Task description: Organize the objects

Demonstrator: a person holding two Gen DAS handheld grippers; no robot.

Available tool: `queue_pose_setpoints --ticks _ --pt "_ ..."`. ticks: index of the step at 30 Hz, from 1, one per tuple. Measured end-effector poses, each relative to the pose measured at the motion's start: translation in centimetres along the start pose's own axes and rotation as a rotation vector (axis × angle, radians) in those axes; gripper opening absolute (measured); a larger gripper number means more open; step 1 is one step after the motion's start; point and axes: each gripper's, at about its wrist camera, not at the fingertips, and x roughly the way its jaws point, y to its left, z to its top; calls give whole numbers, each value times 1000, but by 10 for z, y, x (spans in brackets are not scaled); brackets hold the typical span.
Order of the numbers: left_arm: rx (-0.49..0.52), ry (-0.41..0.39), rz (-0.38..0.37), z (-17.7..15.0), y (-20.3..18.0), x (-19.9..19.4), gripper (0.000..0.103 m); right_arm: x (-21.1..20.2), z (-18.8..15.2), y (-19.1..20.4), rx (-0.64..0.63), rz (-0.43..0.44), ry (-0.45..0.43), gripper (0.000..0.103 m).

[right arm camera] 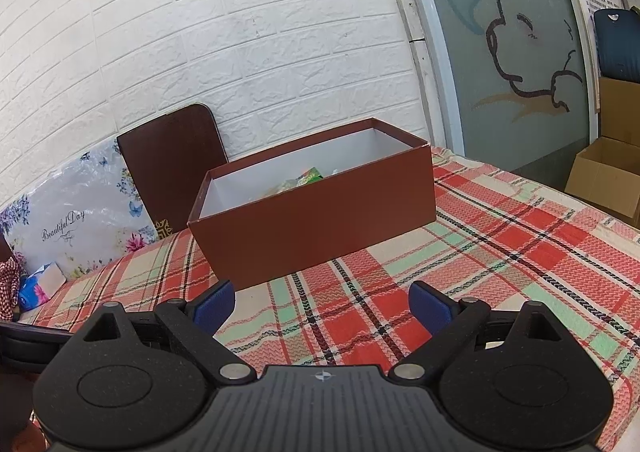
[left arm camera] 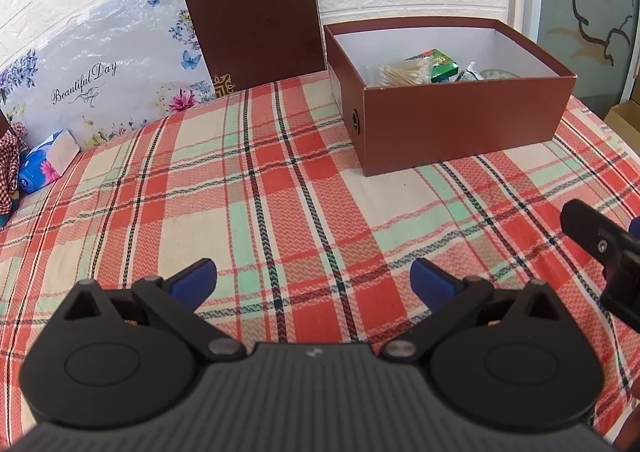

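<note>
A brown cardboard box [left arm camera: 460,124] with a white inside stands open on the plaid tablecloth at the far right. Inside lie a bag of cotton swabs [left arm camera: 404,74], a green packet [left arm camera: 442,64] and a patterned item [left arm camera: 494,74]. Its brown lid [left arm camera: 252,20] leans against the wall to the left. My left gripper [left arm camera: 314,282] is open and empty over the cloth, well short of the box. The right gripper [right arm camera: 322,302] is open too, empty, just in front of the box [right arm camera: 320,220]. Part of the right gripper [left arm camera: 604,248] shows at the left view's right edge.
A floral board reading "Beautiful Day" [left arm camera: 100,84] leans on the white brick wall. A blue tissue pack [left arm camera: 48,162] lies at the far left by a checked cloth [left arm camera: 8,168]. Cardboard boxes [right arm camera: 608,176] stand off the table to the right, near a glass door.
</note>
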Motion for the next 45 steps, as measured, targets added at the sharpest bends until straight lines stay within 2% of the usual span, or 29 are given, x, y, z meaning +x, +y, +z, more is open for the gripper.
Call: queue_pose_setpoints --ticks 45 --pt "-36 33 -22 -3 5 3 103 -2 -4 8 -19 -8 6 94"
